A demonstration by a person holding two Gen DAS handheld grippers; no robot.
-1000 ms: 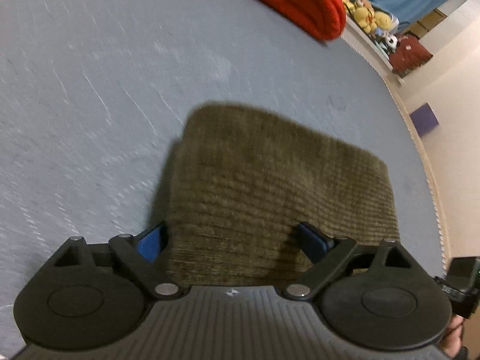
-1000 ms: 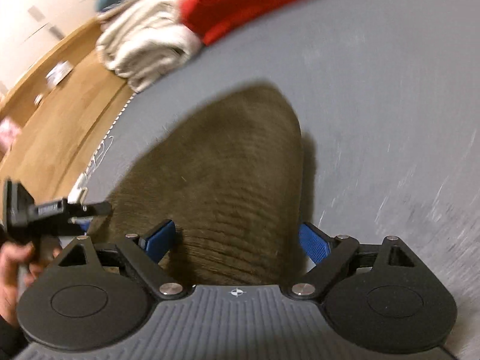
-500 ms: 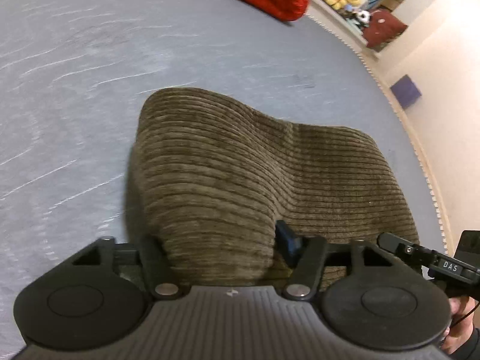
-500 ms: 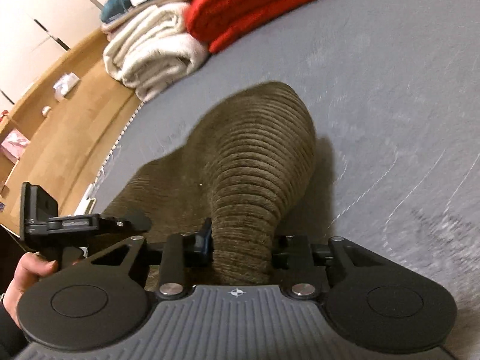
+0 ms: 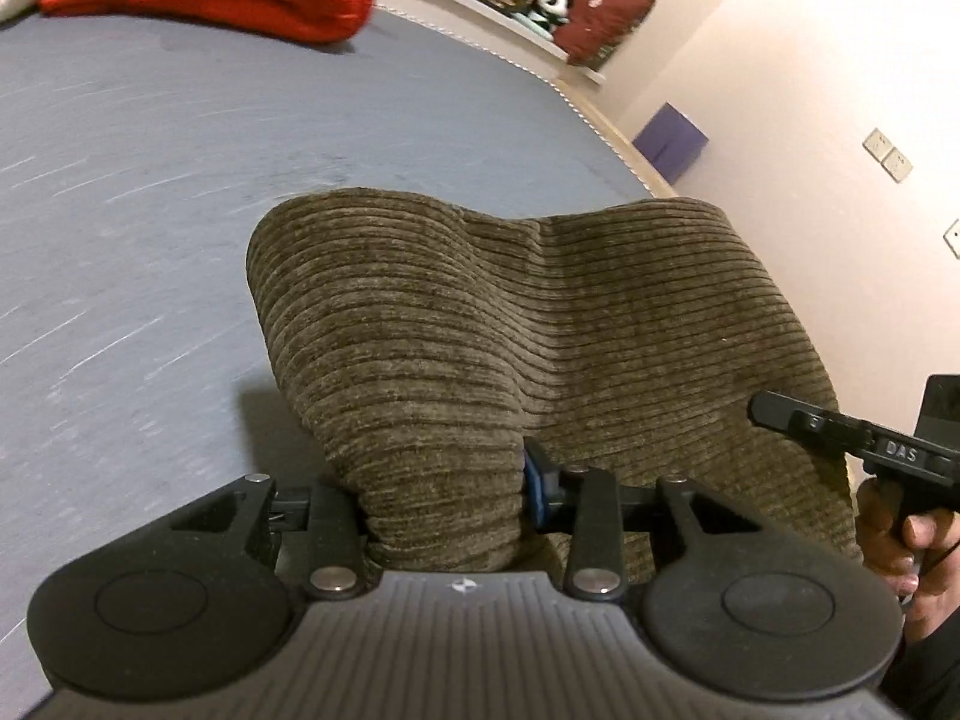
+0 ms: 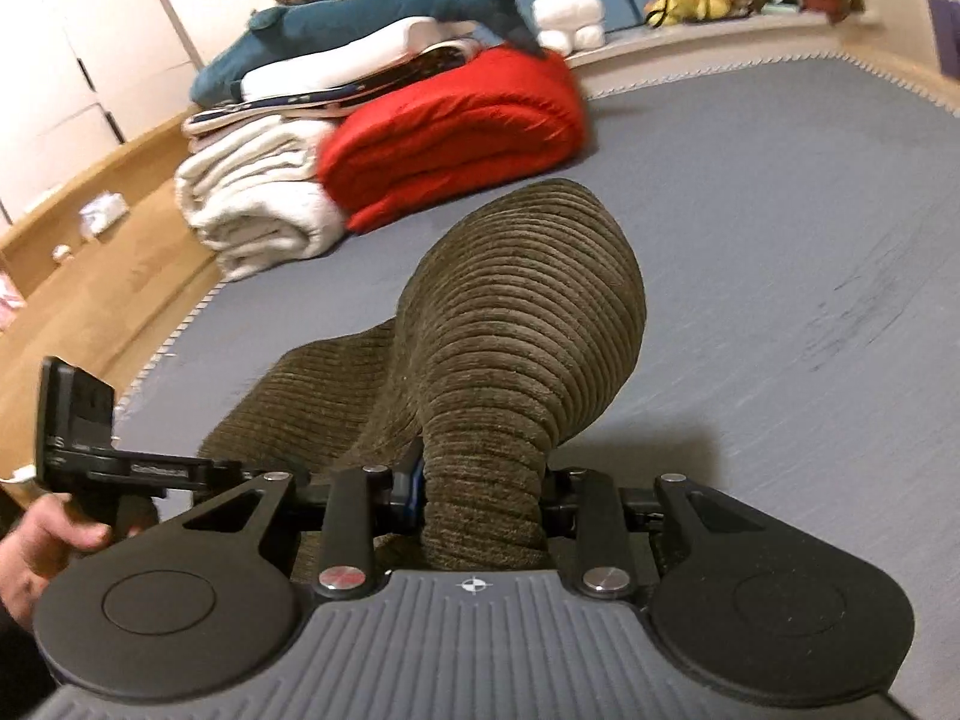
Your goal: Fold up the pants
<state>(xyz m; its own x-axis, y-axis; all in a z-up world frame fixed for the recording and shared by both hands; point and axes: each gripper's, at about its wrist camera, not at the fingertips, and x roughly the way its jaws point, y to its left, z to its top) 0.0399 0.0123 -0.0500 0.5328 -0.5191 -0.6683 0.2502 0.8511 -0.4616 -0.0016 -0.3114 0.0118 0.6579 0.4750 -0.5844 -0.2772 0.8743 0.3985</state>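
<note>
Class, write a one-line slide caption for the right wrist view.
Right gripper clamps a bunched edge of the brown corduroy pants above the grey bed, red blanket behind.

Right hand-held gripper (image 6: 483, 495) pinching corduroy pants (image 6: 516, 324).

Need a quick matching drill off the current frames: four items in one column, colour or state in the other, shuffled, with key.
Items
1. pants
2. folded blanket
3. plush shark
4. right tool

Descriptions
A. red, lying on the grey bed
B. shut on a bunched fold of fabric
C. olive-brown corduroy
D. blue, on top of the stack of bedding

Pairs: 1-C, 2-A, 3-D, 4-B
</note>
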